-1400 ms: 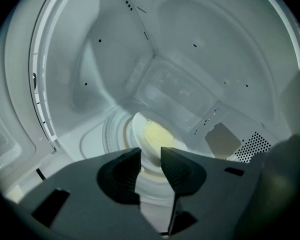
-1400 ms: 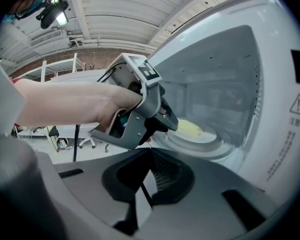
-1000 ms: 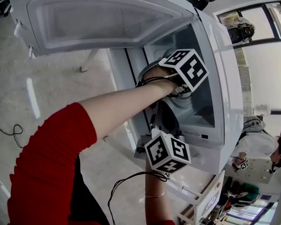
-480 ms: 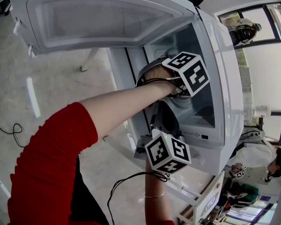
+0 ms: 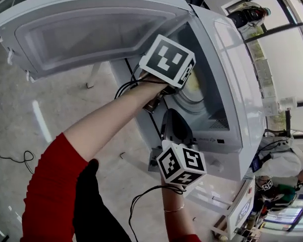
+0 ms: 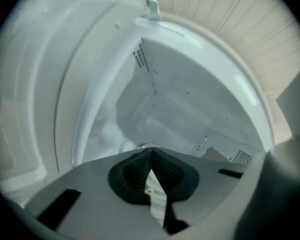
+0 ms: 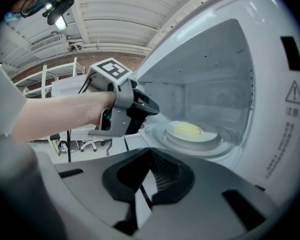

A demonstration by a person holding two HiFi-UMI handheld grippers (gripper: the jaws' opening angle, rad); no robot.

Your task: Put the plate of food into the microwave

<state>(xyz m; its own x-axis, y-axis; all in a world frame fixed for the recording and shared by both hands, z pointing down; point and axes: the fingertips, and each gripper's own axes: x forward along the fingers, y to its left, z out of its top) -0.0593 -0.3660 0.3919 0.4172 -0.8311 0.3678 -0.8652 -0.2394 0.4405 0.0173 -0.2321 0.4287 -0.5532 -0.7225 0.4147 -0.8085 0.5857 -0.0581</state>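
Looks done: white round plate of yellow food (image 7: 190,130) on turntable (image 7: 229,143) inside open white microwave (image 7: 270,84); left gripper (image 6: 150,170) & right gripper (image 7: 151,176) w/ jaws pressed together, empty; prob. only shutting door (image 5: 91,29) left

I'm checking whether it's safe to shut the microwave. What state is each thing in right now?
Microwave door: wide open.
Plate: inside the microwave, flat on the turntable, not held.
Food: lying on the plate.
Left gripper: shut, empty, at the opening.
Right gripper: shut, empty, in front of the microwave.
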